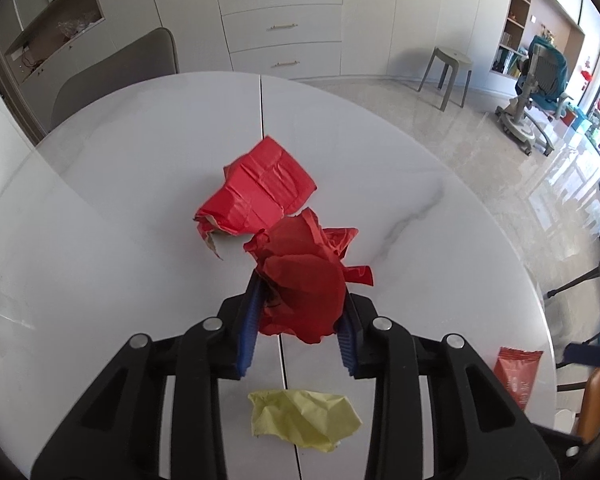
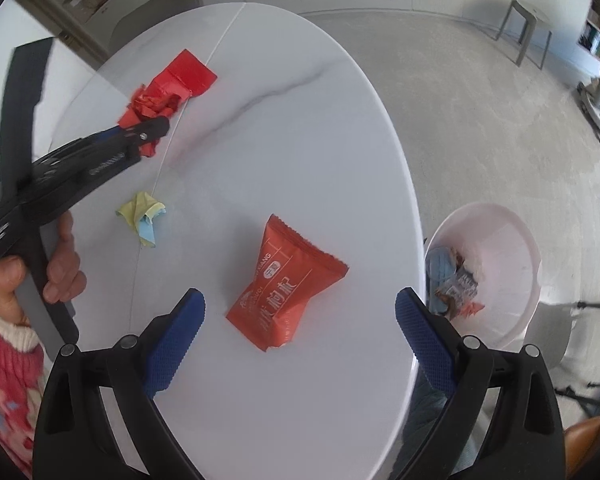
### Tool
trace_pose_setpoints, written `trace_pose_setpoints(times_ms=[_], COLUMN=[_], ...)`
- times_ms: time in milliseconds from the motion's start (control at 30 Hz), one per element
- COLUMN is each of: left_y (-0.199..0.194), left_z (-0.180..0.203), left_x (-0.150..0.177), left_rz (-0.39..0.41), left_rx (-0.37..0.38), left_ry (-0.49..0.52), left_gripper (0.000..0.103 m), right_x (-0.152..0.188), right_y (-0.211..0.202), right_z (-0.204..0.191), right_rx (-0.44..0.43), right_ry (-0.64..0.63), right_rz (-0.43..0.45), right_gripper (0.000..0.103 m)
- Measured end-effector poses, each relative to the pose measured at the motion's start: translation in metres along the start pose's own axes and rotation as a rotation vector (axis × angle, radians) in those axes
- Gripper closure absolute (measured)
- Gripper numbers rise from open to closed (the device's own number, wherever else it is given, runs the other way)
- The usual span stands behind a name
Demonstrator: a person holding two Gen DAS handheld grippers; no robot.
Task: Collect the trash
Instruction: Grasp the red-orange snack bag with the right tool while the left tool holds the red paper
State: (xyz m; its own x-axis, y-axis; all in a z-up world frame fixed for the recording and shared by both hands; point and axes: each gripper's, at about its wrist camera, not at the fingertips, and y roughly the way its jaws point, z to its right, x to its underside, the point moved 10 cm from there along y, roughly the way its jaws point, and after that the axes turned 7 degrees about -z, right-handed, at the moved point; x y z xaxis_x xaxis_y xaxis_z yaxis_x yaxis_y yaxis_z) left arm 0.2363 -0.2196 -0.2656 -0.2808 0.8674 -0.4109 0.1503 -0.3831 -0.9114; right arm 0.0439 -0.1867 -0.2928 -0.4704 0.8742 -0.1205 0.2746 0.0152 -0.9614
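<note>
My left gripper [image 1: 302, 280] is shut on a crumpled red paper wad [image 1: 306, 280] held just above the white table [image 1: 100, 200]. A flattened red carton [image 1: 260, 188] lies beyond it. A crumpled yellow paper [image 1: 304, 420] lies under the gripper. In the right wrist view the left gripper [image 2: 156, 126] holds the red wad [image 2: 152, 106] next to the carton [image 2: 184, 74]. My right gripper [image 2: 300, 312] is open above an orange-red snack wrapper [image 2: 288, 288], which lies between its fingers. A yellow and blue paper scrap [image 2: 142, 216] lies to the left.
A white bin [image 2: 500, 264] with several pieces of trash inside stands on the floor right of the table. A grey chair [image 1: 112, 76] is at the far side. A grey stool [image 1: 448, 72] and a desk chair [image 1: 540, 92] stand on the floor.
</note>
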Motion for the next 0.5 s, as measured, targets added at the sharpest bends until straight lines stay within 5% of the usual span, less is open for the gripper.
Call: trace_pose_setpoints(times_ms=[133,300,433,500], left_y=[-0.021,-0.044,-0.052,-0.056], left_z=[-0.002,-0.003,-0.008,-0.012], left_x=[0.001,0.016,0.031,0.039], left_rz=[0.025,0.044,0.044,0.044], left_rx=[0.012,0.033,0.05,0.052], left_ry=[-0.03,-0.057,-0.091,-0.108], left_gripper=[0.07,0.07,0.07,0.07], right_x=[0.006,0.007,0.0,-0.004], right_y=[0.006,0.014,0.021,0.023], right_z=[-0.002,-0.004,-0.005,-0.007], right_rx=[0.03,0.059,0.071,0.092], right_ry=[0.052,0.064,0.057,0.03], right_rz=[-0.01,-0.024,-0.035,-0.023], right_gripper=[0.007,0.035,0.044,0.059])
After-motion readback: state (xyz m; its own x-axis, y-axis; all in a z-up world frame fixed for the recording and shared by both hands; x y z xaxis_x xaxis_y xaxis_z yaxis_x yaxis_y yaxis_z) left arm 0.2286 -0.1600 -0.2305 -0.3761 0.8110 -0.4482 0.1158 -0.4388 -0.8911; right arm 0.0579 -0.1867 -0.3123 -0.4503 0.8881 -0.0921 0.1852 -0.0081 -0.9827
